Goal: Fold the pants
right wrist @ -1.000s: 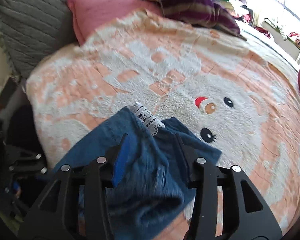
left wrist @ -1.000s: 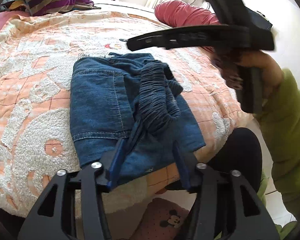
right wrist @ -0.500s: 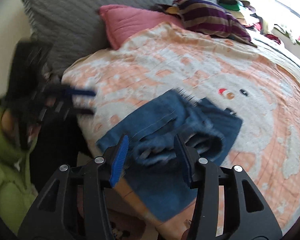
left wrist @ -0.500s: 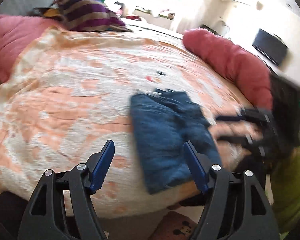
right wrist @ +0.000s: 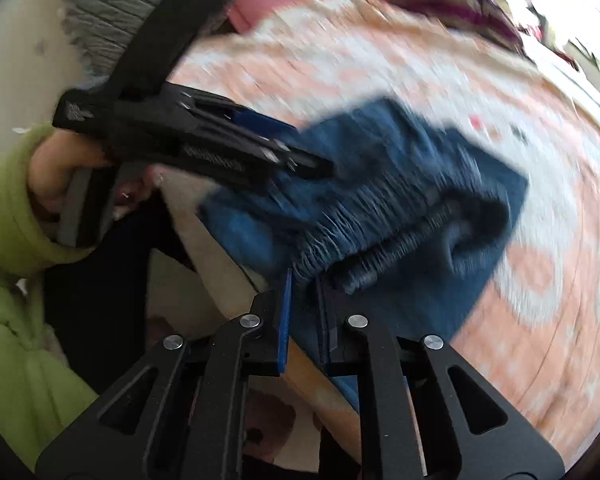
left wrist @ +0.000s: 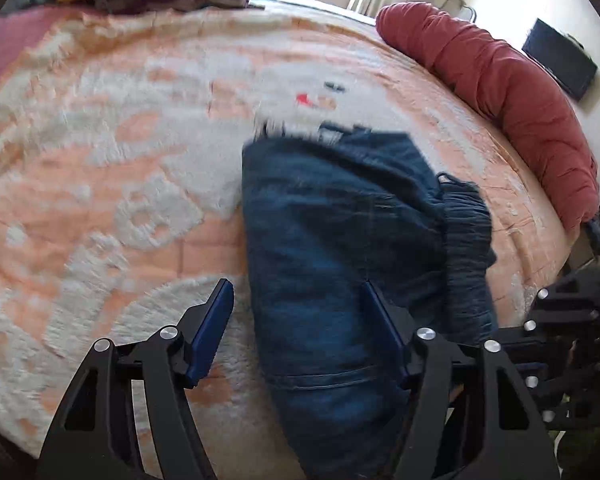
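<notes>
On the bed, left wrist view: the pants [left wrist: 340, 248] lie folded on the blanket [left wrist: 100, 168], elastic waistband [left wrist: 466, 232] at 3 o'clock. The left gripper [left wrist: 298, 332] spreads wide, gripping nothing, straddling the denim's 9 o'clock edge.

Right wrist view: the right gripper [right wrist: 304, 312] pinches the waistband's gathered edge, jaws nearly closed. Keep that pinch firm and lift evenly; close the left gripper [right wrist: 300, 164] on the opposite edge before folding.

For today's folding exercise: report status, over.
Left tool open above pants. Right tool shut on pants' waistband. Nothing blocking.
</notes>
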The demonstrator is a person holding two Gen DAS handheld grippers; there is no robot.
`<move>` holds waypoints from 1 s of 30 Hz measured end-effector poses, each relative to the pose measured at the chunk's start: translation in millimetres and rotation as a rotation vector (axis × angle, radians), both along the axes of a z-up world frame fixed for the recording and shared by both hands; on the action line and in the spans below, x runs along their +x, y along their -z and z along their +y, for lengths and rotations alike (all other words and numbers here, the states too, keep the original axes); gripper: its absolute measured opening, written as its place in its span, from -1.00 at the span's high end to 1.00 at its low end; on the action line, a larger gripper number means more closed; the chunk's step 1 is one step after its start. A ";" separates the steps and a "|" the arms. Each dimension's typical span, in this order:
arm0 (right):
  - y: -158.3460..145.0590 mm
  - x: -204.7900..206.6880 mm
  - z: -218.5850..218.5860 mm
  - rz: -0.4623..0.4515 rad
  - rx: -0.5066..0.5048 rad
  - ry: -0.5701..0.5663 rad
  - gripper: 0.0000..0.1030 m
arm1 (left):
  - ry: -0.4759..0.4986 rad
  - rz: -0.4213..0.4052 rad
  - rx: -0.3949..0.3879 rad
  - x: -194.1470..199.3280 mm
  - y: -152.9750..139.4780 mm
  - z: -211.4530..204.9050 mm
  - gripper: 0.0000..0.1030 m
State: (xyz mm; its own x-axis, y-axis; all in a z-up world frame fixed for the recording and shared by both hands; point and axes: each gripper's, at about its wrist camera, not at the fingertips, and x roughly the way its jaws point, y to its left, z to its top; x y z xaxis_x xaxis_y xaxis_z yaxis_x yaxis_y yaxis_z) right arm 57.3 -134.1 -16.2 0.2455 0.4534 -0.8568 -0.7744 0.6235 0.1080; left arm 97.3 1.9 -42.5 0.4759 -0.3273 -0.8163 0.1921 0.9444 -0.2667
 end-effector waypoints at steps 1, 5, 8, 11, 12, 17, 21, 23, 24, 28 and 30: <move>13.0 0.3 -3.0 0.013 -0.029 0.014 0.87 | -0.004 -0.001 -0.015 0.5 5.3 1.3 -0.33; 11.0 0.5 -13.6 0.038 0.050 0.034 0.73 | -0.002 -0.017 -0.025 -1.1 3.1 1.7 -0.34; -18.5 3.4 -36.2 0.014 0.201 0.091 0.25 | -0.012 -0.047 -0.048 -4.2 -8.2 9.5 -0.32; -36.3 19.4 -63.5 -0.054 0.240 0.248 0.18 | -0.025 -0.063 -0.054 -2.7 -16.0 12.1 -0.32; -35.9 29.5 -72.4 -0.049 0.232 0.317 0.18 | -0.028 -0.061 -0.058 -2.0 -16.5 13.9 -0.32; -13.2 63.7 -88.5 0.062 0.235 0.481 0.18 | -0.033 -0.038 -0.062 8.5 -8.9 11.1 -0.32; 7.1 83.3 -94.6 0.147 0.261 0.561 0.18 | -0.027 -0.020 -0.082 16.5 -1.2 7.4 -0.32; 15.0 90.6 -90.1 0.176 0.254 0.555 0.18 | -0.024 -0.017 -0.087 19.5 0.9 5.8 -0.32; 16.8 90.3 -87.1 0.186 0.255 0.541 0.19 | -0.021 -0.016 -0.093 20.9 1.7 4.9 -0.32; 24.9 98.2 -73.9 0.212 0.252 0.482 0.19 | -0.006 -0.014 -0.101 26.4 4.2 -1.1 -0.32; 26.5 101.6 -69.9 0.217 0.264 0.472 0.30 | -0.001 -0.010 -0.106 28.5 5.4 -3.1 -0.17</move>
State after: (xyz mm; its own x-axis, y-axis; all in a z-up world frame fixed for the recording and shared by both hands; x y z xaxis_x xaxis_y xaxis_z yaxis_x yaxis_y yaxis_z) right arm 158.9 -204.0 -42.7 0.3046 0.5427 -0.7828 -0.3621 0.8261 0.4319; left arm 125.8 -1.2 -47.9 0.4844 -0.4115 -0.7720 0.1949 0.9110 -0.3634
